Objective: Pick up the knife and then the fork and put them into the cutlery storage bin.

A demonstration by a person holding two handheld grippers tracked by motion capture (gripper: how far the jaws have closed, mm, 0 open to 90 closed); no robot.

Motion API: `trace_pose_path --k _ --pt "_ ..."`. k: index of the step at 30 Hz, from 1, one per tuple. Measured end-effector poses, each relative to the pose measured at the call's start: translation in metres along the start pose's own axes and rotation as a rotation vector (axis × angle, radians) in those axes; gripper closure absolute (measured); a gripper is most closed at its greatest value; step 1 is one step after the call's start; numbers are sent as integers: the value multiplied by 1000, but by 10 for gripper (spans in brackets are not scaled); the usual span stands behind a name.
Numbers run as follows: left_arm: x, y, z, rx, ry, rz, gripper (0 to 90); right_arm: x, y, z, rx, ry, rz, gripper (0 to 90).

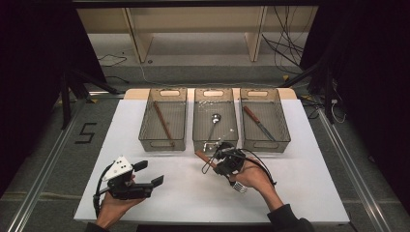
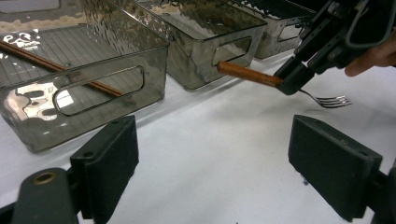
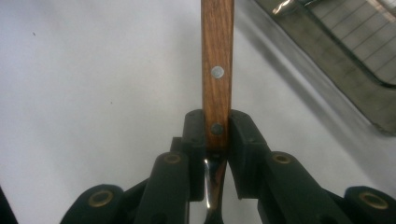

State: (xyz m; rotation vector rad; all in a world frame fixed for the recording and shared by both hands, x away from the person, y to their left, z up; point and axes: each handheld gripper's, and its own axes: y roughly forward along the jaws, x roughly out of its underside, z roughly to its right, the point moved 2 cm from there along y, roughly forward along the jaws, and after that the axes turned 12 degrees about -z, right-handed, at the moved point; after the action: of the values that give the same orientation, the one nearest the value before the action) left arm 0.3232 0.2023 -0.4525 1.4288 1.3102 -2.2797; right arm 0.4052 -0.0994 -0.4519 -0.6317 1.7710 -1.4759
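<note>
Right gripper (image 3: 217, 135) jaws clamped on the fork (image 2: 261, 77) at the wooden handle, lifted just in front of the middle bin (image 1: 215, 143); tines hidden in the right gripper view. Left gripper (image 2: 224, 163) jaws wide, empty, over the white table (image 1: 183, 193).

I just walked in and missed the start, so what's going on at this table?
A person is sorting cutlery into three clear bins at the far side of a white table. The right gripper is shut on a wooden-handled fork, holding it just above the table in front of the middle bin. The left gripper rests open and holds nothing. The bins hold chopsticks, a spoon and a knife.
</note>
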Motion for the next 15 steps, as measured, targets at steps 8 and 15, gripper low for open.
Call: trace_pose_path --k 8,15 --pt "0 0 0 0 1 -1 155 2 -24 14 -32 44 117 783" --pt "0 0 0 -1 0 0 155 4 -54 34 -24 92 229 783"
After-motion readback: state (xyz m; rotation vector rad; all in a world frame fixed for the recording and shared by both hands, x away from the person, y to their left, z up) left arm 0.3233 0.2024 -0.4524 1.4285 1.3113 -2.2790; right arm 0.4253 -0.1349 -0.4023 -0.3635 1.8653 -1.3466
